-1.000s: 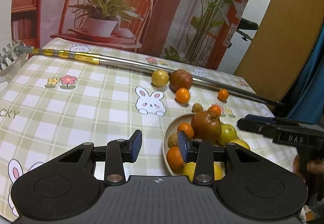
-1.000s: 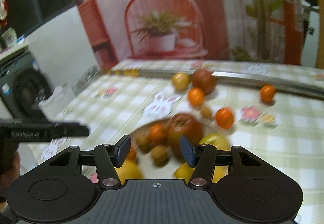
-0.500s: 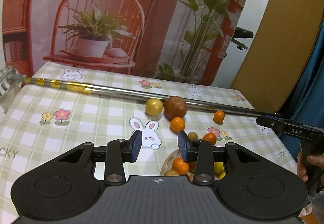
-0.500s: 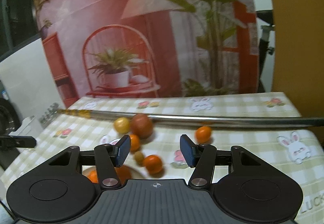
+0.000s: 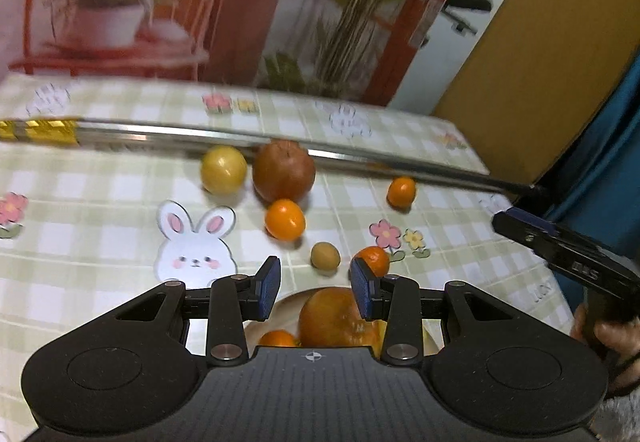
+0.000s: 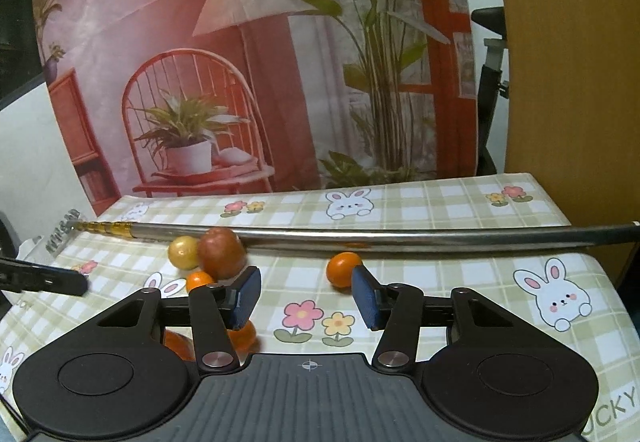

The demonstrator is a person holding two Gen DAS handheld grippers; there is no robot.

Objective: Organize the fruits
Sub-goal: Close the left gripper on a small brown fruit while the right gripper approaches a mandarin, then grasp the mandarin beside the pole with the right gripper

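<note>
Loose fruit lies on the checked tablecloth: a yellow fruit (image 5: 223, 170), a brown-red pomegranate (image 5: 284, 171), an orange (image 5: 285, 220), a second orange (image 5: 401, 192), a small tan fruit (image 5: 325, 255) and a tangerine (image 5: 372, 258). A plate (image 5: 286, 304) holding a big pomegranate (image 5: 336, 318) and an orange sits under my left gripper (image 5: 316, 292), which is open and empty. My right gripper (image 6: 306, 296) is open and empty, just in front of the far orange (image 6: 342, 269); the yellow fruit (image 6: 183, 252) and pomegranate (image 6: 221, 252) lie to its left.
A long metal pole (image 5: 360, 158) with a gold section lies across the table behind the fruit; it also shows in the right wrist view (image 6: 400, 236). The table's right edge (image 6: 616, 282) is close. A printed backdrop stands behind the table.
My left gripper has moved forward and lower towards the loose fruit, with motion blur. My right gripper has advanced towards the far orange. Both stay open.
</note>
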